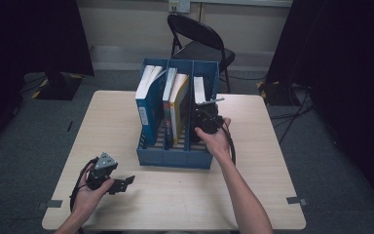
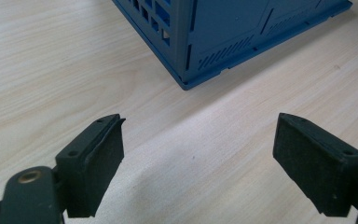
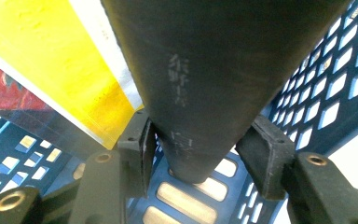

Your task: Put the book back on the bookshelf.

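1. My right tool (image 3: 198,144) is in the right compartment of the blue file rack (image 1: 174,157), jaws straddling the spine of a dark book (image 3: 214,70). Pads look to touch both sides; cannot tell if it's clamped.
2. Book judged stiff, moderately heavy, cover smooth, could slip. Best hold: low on the spine, square.
3. My left tool (image 2: 198,158) rests gaping over bare desk (image 2: 51,56), holding nothing.

One blue file rack (image 1: 175,158) (three compartments), four books (image 1: 150,105) — one dark — one table (image 1: 253,195), one folding chair (image 1: 199,41).
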